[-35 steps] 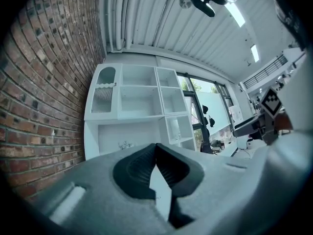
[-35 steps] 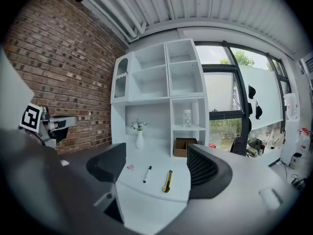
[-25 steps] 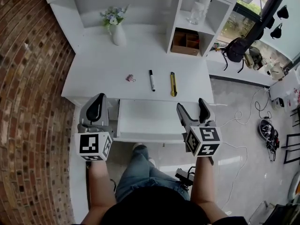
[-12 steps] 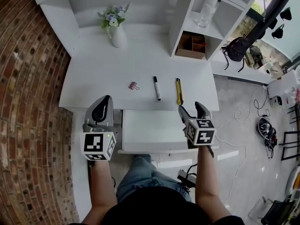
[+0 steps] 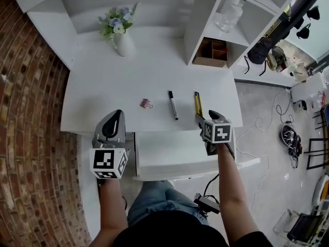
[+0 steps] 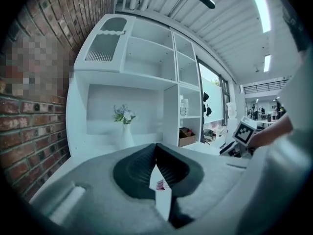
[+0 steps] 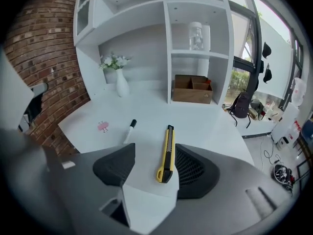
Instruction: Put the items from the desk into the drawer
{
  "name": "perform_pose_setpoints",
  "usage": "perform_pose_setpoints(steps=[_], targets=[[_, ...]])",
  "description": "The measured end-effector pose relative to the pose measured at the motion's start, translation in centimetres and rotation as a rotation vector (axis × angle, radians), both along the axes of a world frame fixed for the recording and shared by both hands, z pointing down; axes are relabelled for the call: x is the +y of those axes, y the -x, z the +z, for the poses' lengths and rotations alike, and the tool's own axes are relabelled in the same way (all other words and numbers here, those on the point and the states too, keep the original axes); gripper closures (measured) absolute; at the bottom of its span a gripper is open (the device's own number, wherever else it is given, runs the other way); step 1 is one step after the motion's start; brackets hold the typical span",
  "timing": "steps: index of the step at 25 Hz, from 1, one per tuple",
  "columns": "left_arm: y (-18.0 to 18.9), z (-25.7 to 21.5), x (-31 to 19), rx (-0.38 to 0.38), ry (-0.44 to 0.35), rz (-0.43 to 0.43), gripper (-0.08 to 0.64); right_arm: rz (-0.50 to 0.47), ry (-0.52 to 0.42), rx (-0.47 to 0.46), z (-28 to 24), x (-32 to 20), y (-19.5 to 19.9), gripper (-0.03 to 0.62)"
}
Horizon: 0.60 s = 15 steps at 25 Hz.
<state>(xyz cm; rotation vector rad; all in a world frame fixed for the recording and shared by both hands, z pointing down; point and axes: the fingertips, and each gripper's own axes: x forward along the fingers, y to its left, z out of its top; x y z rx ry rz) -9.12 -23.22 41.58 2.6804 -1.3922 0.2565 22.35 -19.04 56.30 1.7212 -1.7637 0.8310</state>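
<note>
A white desk [image 5: 103,102] fills the scene, its open drawer [image 5: 169,148] pulled toward us at the near edge. The left gripper [image 5: 112,125] hovers at the drawer's left, clenched and empty. The right gripper [image 7: 154,168] tilts down over the desk's near right. Its half-spread jaws have just been narrowing around the yellow utility knife [image 7: 167,153], which lies unpinched, closer to the right jaw. We judge that an off-centre squeeze could skid the knife aside, and a hold at its near end could let it droop. To its left lie a black marker [image 5: 173,105], then a pink binder clip [image 5: 146,104].
</note>
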Motion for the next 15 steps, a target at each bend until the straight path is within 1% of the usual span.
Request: perform_pose_setpoints(steps=[6,9,11,13,15], targets=[[-1.0,2.1,-2.0,-0.014,0.050,0.026,0.557,0.044,0.138,-0.070,4.3,-2.6,-1.4,0.343],[-1.6,3.1,-2.6,-0.022,0.070,0.030,0.557,0.038,0.204,-0.065,6.1,-3.2,-2.2,0.348],[-2.0,3.4,-2.9,-0.027,0.077,0.028,0.557,0.033,0.228,-0.073,6.8,-3.9,-2.4,0.350],[-2.3,3.7,-3.1,-0.033,0.084,0.023,0.557,0.052,0.264,-0.096,7.4,-4.2,-2.4,0.351],[-2.5,3.9,-3.0,-0.035,0.092,0.016,0.557,0.066,0.326,-0.080,8.4,-4.1,-2.7,0.353]])
